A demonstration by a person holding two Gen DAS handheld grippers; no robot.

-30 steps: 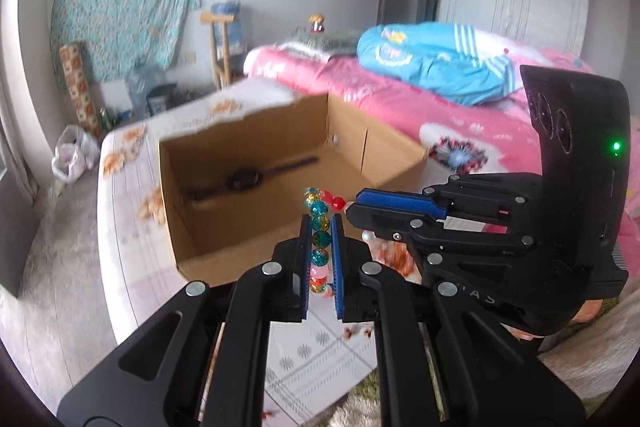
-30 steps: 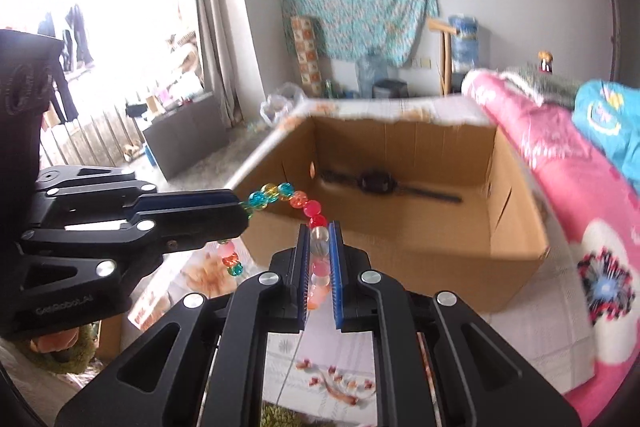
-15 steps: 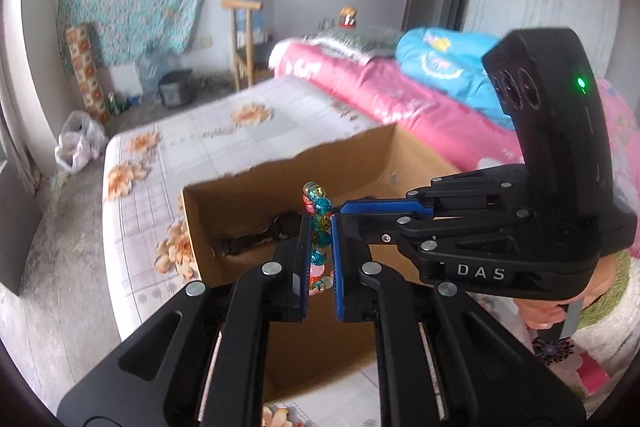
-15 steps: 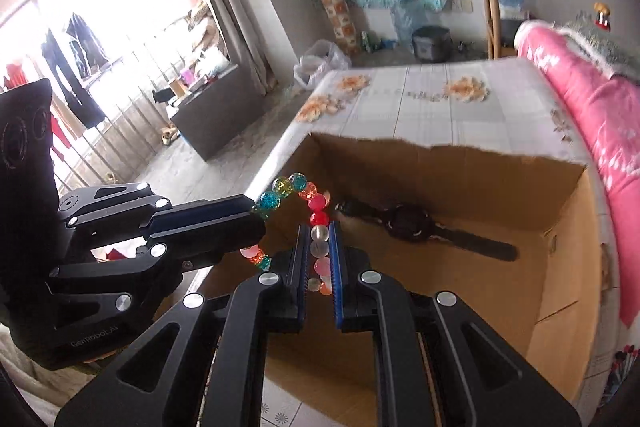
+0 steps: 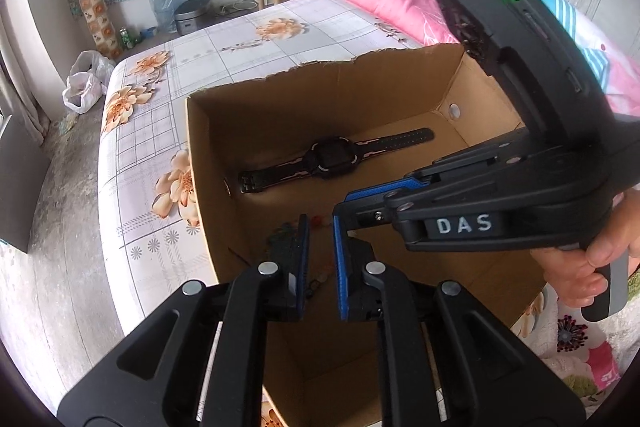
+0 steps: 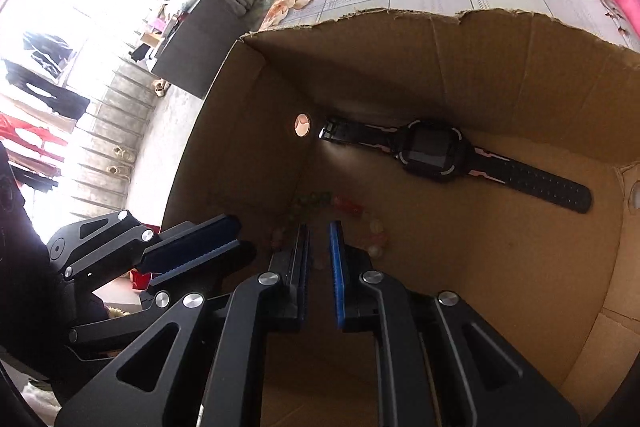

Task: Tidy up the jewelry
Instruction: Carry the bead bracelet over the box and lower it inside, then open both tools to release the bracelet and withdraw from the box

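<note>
The left gripper points down into an open brown cardboard box. Its jaws stand a narrow gap apart and have just been opening, with nothing pinched between them. The right gripper, gripped by a person's hand, is just beside it, also slightly parted and holding nothing. Just past both sets of fingertips, a bracelet of coloured translucent beads shows blurred, low in the box near its left wall. Further in, a black wristwatch lies flat along the back wall. The box stands on a flowered white sheet.
</note>
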